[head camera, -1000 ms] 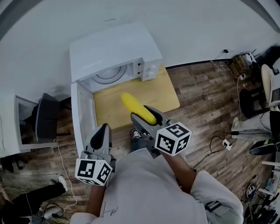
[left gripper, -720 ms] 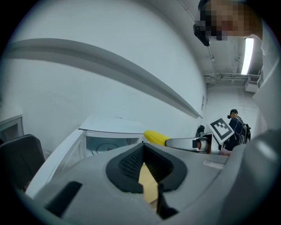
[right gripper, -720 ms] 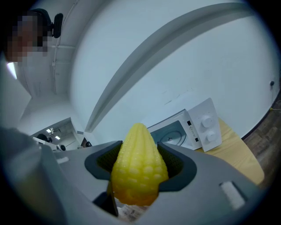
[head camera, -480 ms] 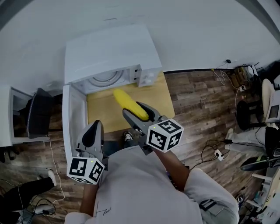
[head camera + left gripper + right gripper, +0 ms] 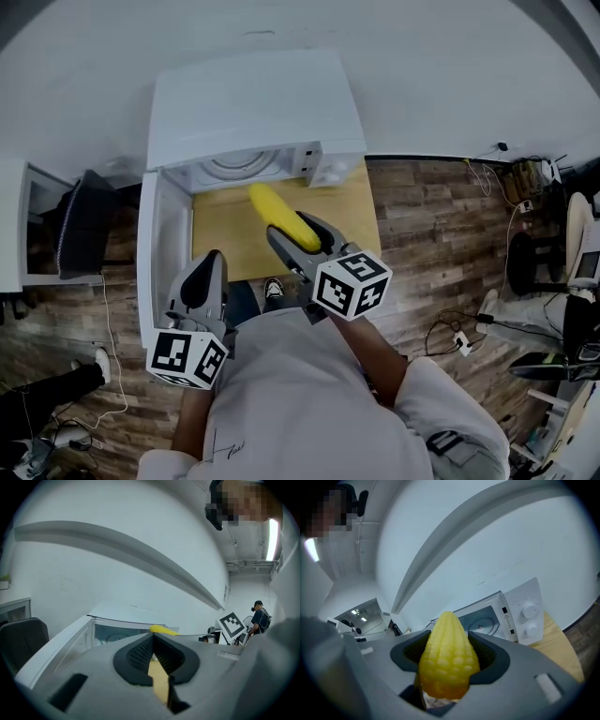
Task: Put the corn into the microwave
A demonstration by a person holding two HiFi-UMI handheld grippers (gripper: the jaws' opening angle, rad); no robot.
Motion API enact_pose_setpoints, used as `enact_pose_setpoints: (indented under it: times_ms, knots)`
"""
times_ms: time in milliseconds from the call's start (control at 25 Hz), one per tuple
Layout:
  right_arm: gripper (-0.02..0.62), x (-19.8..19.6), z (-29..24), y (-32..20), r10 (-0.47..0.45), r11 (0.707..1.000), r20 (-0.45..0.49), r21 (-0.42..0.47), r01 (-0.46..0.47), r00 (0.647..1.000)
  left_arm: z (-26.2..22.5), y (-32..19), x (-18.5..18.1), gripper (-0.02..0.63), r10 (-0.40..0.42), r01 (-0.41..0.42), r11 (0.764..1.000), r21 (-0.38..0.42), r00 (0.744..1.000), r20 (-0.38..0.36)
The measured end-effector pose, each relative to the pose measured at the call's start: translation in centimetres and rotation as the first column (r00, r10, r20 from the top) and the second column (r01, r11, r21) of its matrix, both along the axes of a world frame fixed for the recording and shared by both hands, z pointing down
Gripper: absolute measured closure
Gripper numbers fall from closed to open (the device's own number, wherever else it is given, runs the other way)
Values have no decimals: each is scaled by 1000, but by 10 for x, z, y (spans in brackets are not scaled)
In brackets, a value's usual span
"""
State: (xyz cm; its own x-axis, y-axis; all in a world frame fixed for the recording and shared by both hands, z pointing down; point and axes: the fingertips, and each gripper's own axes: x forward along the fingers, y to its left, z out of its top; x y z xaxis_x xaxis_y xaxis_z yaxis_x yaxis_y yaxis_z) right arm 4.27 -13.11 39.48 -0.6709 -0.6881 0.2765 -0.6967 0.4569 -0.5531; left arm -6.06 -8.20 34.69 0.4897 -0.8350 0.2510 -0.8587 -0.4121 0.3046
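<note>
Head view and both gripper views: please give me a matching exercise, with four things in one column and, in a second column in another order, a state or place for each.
Things
1. corn
2. microwave door
3. left gripper
4. table

States or places
A. jaws together, holding nothing
B. light wood, under the microwave
C. swung open
D. between the jaws of the right gripper

Pairs: 1-D, 2-C, 3-A, 4-B
</note>
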Motion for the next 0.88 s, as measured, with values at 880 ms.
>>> enact_pose_setpoints:
  times_ms: [880]
  knots:
    - [331, -19, 46, -55, -4, 998, -64, -57, 0, 998, 8, -43, -15, 614, -2, 2, 999, -32, 1000, 3]
